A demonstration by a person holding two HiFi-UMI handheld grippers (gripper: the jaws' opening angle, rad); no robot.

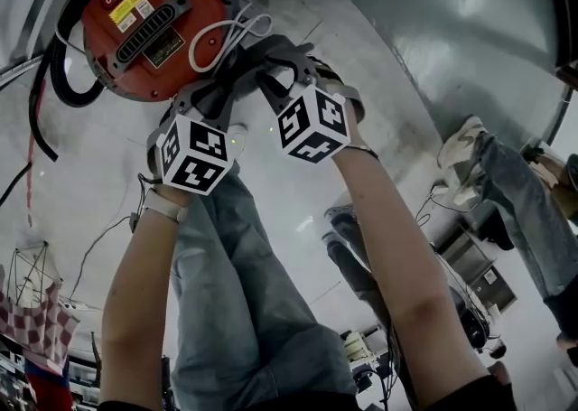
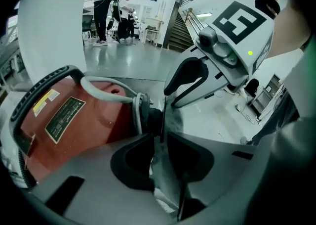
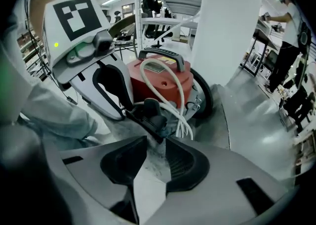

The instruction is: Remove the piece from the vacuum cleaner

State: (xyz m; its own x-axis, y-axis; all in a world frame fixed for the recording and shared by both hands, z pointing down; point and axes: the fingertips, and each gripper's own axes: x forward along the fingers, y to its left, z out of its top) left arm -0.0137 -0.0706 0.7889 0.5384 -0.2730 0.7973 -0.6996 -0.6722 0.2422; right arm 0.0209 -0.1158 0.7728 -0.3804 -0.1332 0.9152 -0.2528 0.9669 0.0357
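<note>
A red vacuum cleaner [image 1: 153,21] [image 2: 74,120] [image 3: 163,78] lies on the floor with a white cord [image 1: 221,34] [image 3: 168,90] looped over it. At its front sits a black piece [image 2: 148,120] [image 3: 148,112] with a dusty grey sheet [image 3: 148,142] hanging from it. My left gripper [image 1: 221,98] [image 2: 158,142] [image 3: 128,112] is shut on that piece, and the dusty sheet fills the narrow gap between its jaws. My right gripper [image 1: 271,70] [image 3: 155,152] [image 2: 170,95] is right beside it, open. The sheet's edge lies between its jaws, and the pads stand apart from it.
A black hose [image 1: 59,75] curls off the vacuum's left side. My own legs in jeans [image 1: 235,292] are under both arms. Another person's legs [image 1: 506,192] stand at the right. A white pillar [image 3: 227,21] rises behind the vacuum. People stand far off [image 2: 103,1].
</note>
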